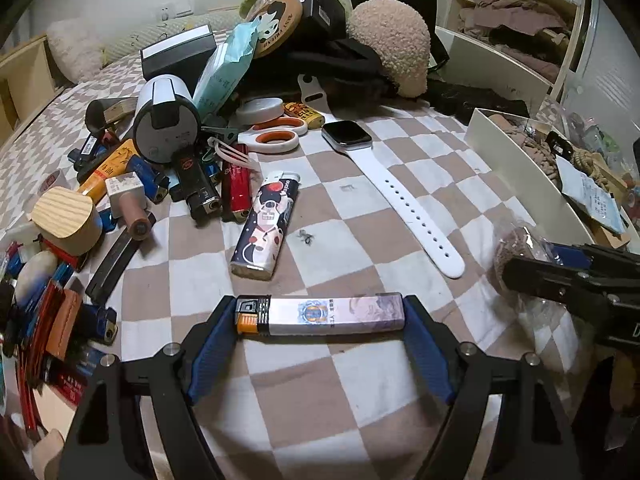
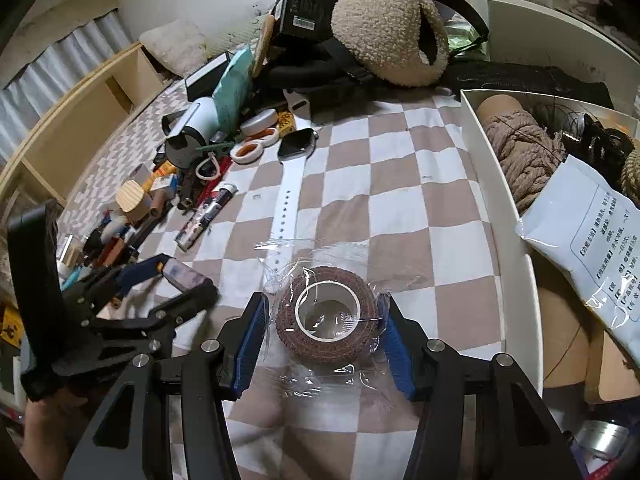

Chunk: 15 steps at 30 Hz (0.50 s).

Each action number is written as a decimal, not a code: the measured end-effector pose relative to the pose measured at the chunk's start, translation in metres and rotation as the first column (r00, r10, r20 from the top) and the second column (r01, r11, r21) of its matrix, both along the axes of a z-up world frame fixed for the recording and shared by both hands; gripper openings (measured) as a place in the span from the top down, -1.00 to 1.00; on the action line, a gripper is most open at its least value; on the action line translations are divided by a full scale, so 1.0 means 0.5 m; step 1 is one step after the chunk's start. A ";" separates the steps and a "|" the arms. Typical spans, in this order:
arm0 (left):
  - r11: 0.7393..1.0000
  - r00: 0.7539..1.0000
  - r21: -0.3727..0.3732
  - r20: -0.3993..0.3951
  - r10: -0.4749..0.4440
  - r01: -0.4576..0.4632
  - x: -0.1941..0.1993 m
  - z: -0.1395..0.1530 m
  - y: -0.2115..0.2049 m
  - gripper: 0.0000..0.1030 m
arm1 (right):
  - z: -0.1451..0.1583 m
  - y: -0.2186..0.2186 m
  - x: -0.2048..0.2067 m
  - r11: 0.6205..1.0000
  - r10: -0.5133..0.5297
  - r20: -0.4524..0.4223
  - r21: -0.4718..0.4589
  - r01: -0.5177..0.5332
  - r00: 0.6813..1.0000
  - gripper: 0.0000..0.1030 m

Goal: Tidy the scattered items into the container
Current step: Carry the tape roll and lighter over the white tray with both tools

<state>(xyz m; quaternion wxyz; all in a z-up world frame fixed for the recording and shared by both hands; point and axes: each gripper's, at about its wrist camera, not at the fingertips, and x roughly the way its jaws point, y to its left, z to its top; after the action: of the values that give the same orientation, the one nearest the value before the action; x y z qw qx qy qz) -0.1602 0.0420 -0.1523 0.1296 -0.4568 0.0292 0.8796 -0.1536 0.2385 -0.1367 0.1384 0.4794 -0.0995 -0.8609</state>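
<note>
the left tongs [image 1: 320, 316] are clamped endwise on a silver lighter [image 1: 320, 316], one blue pad [image 1: 208, 348] against its orange-and-black head and the other against its base, so the lighter lies crosswise between the fingers above the checkered bedspread [image 1: 340, 380]. the right tongs [image 2: 326, 320] grip a brown tape roll [image 2: 326, 318] in clear wrapping, their blue pads [image 2: 250, 344] pressing the crinkled film on either side of the roll, whose white core faces the camera. from the left wrist view the right tongs [image 1: 516, 276] come in at the right edge with the wrapped roll at their tip, close to the wall of the white container [image 1: 516, 160]; from the right wrist view the left tongs [image 2: 176, 284] sit to the left with the lighter [image 2: 182, 274] between them. the container [image 2: 492, 184] stands at the right side of the bedspread [image 2: 400, 200] and already holds rope, a white printed packet [image 2: 588, 240] and dark odds and ends. still out on the bed are a white smartwatch [image 1: 384, 176] with its strap stretched flat, an astronaut-print lighter [image 1: 266, 226] just beyond the left tongs, orange-handled scissors [image 1: 276, 134], and a heap of lighters, boxes and a wooden block [image 1: 66, 216] on the left. a fuzzy beige hat [image 1: 390, 44] rests on dark bags at the back.
</note>
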 end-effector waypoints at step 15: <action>0.990 0.996 0.125 -0.056 0.070 -0.063 0.058 0.071 -0.023 -0.58 | 0.059 -0.021 0.035 0.999 0.022 -0.082 -0.033 -0.025 0.996 -0.09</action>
<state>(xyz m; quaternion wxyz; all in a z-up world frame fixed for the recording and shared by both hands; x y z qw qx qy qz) -0.1314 0.0304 -0.1170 0.1273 -0.4221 -0.0364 0.8968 -0.1362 0.2281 -0.1074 0.1605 0.4425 -0.1028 -0.8763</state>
